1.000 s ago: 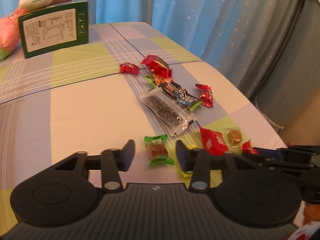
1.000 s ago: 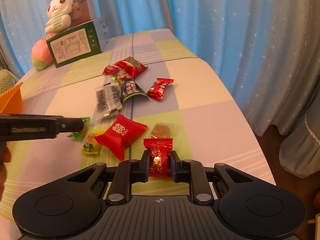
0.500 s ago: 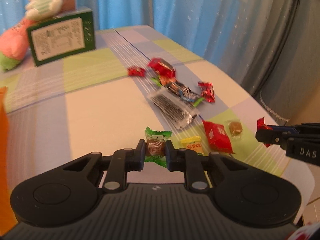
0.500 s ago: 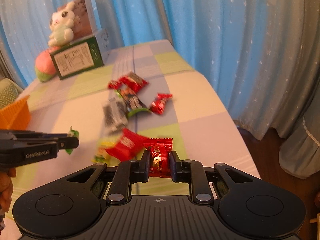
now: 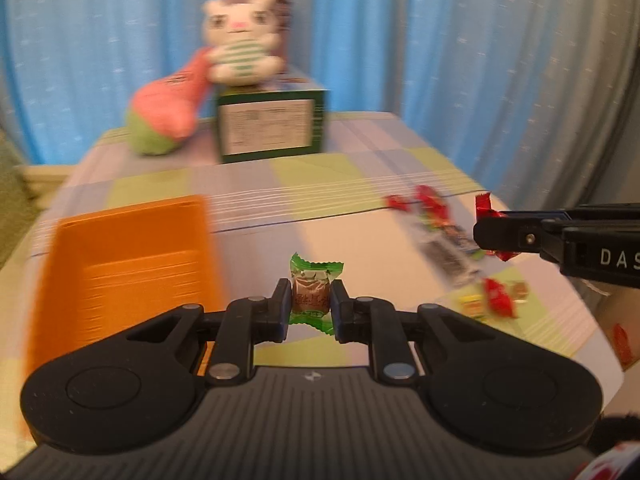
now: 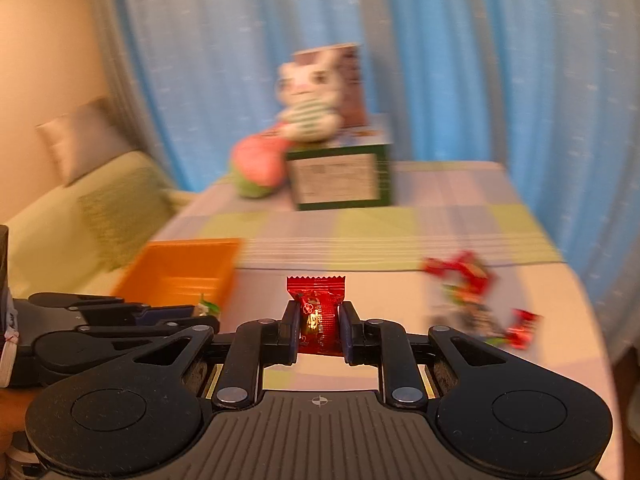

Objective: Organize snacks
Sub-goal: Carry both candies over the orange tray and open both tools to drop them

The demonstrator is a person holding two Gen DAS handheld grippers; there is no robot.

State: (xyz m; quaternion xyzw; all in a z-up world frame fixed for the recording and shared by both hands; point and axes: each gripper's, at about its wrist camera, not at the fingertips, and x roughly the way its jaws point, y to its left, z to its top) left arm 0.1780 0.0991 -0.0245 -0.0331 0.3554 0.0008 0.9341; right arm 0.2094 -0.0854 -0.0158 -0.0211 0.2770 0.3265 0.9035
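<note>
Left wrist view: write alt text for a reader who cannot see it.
The left gripper is shut on a green-wrapped candy above a checked tablecloth, with an orange tray at left. At right, the right gripper pinches a red candy near scattered snacks. Behind stand a green box and plush toys.

Orange tray [image 5: 120, 248], green candy [image 5: 314, 292], red candy [image 6: 319, 316].

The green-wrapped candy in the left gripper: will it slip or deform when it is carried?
The green-wrapped candy probably stays put: the left gripper clamps its firm-looking brown core. Its crinkled wrapper ends look floppy. It seems light, likely dropping cleanly into the orange tray.
</note>
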